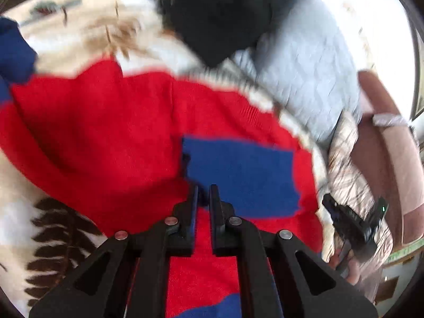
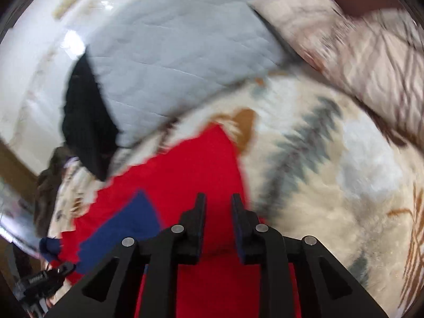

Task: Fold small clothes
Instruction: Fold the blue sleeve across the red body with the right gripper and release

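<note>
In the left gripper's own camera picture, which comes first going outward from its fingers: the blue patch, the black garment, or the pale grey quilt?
Measured from the left gripper:
1. Blue patch on the red sweater, just ahead of the fingertips, slightly right.
2. Pale grey quilt, further out on the right.
3. Black garment, at the top of the view.
The quilt and the black garment overlap, so their order is loose.

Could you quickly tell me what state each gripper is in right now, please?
Left gripper: nearly closed, pinching a blue edge of the red and blue garment.
Right gripper: open, holding nothing, over the garment's red part.
</note>
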A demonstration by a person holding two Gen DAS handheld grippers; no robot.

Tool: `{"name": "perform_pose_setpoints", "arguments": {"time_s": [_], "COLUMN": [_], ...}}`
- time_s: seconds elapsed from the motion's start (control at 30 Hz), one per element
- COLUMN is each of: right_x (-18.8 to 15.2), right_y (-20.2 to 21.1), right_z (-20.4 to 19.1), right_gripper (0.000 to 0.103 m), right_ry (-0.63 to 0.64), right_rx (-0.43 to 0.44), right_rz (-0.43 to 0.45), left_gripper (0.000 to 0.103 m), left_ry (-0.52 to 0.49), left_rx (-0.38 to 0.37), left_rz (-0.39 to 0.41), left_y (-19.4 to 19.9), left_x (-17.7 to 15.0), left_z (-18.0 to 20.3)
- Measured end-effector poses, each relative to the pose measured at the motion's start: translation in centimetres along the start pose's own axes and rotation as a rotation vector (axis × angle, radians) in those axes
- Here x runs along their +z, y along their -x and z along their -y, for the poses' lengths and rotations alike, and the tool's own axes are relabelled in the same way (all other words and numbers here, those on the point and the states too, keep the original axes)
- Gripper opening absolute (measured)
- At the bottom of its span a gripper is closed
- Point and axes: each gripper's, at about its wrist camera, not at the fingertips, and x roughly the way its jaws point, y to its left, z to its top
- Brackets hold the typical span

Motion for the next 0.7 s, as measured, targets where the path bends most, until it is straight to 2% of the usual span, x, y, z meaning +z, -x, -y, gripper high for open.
{"name": "perform_pose_setpoints", "arguments": {"time_s": [0.03, 0.07, 0.1, 0.2, 0.23, 0.3, 0.4, 0.53, 0.63, 0.67, 0.7], "right_x": [-0.2, -0.6, -1.0, -3.4, -3.8, -4.1, -4.5, -6.2, -8.7, -9.4, -9.9], "right_y": [0.0, -0.4, -1.0, -4.7, -5.0, -3.9, -3.2, -3.9, -6.9, -7.0, -6.8], "right_z": [-1.1, -1.8, -2.4, -2.6, -3.0, -4.3, -7.0, -11.5, -12.8, -13.1, -13.5], "right_gripper": [0.026, 0.033, 0.037, 0.037, 0.036, 0.039, 0.039, 0.039, 0.044, 0.046, 0.052], "right_ry": [0.026, 0.047, 0.061, 0.081, 0.097, 0.115, 0.111, 0.213, 0.248, 0.281, 0.308], "right_rx": [0.010, 0.015, 0.010, -0.075, -0.104, -0.127, 0.000, 0.070, 0.022, 0.005, -0.002], "right_rz": [0.003, -0.005, -0.016, -0.158, -0.136, -0.083, -0.070, -0.079, -0.182, -0.135, -0.112], "left_gripper": [0.008, 0.012, 0.014, 0.016, 0.016, 0.016, 0.019, 0.038, 0.048, 0.051, 0.051], "left_ry": [-0.007, -0.015, -0.020, -0.037, -0.031, -0.027, -0.024, -0.033, -0.019, -0.006, 0.010], "left_rx": [-0.017, -0.027, -0.014, 0.062, 0.083, 0.099, 0.075, 0.107, 0.143, 0.175, 0.202], "left_rz": [0.013, 0.014, 0.010, -0.070, -0.101, -0.074, -0.056, 0.024, 0.093, 0.113, 0.132], "left_y": [0.5, 0.5, 0.2, -2.4, -3.4, -3.1, -1.7, 1.4, 4.1, 5.3, 6.2], "left_x": [0.2, 0.2, 0.1, -0.4, -0.6, -0.4, 0.2, 1.2, 2.6, 3.3, 3.9], "left_z": [0.1, 0.2, 0.2, 0.0, -0.3, -0.1, 0.1, -0.2, -1.6, -2.5, -3.2]}}
